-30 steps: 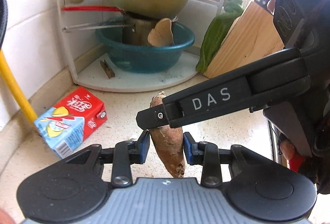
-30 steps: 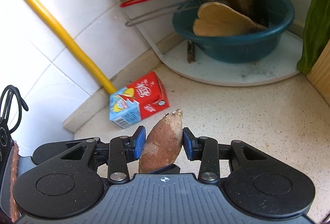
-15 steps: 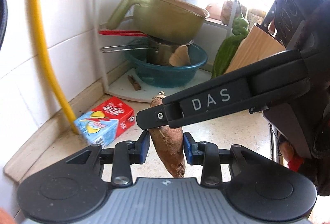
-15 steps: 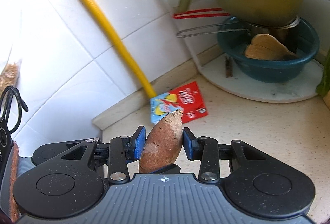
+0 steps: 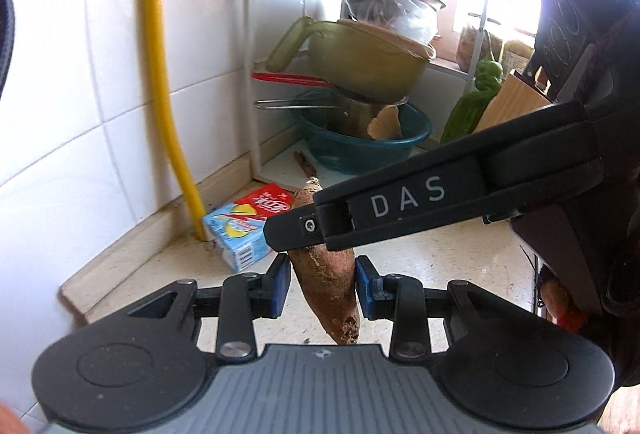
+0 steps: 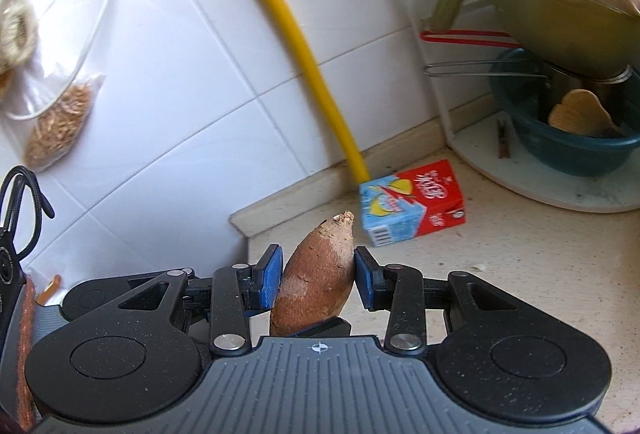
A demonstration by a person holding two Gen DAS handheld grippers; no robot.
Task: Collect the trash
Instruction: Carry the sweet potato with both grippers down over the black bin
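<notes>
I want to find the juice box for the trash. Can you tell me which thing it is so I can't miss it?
Look at the white tiled wall and follow the yellow hose down to the counter. The drink carton lies on its side right at the hose's foot, left of the white corner rack. It is the only printed box there, red with a light blue end and a barcode.

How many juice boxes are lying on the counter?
1. The juice box lies on its side on the counter, at the foot of the yellow hose by the wall. Others could be hidden behind the shelf.
</notes>
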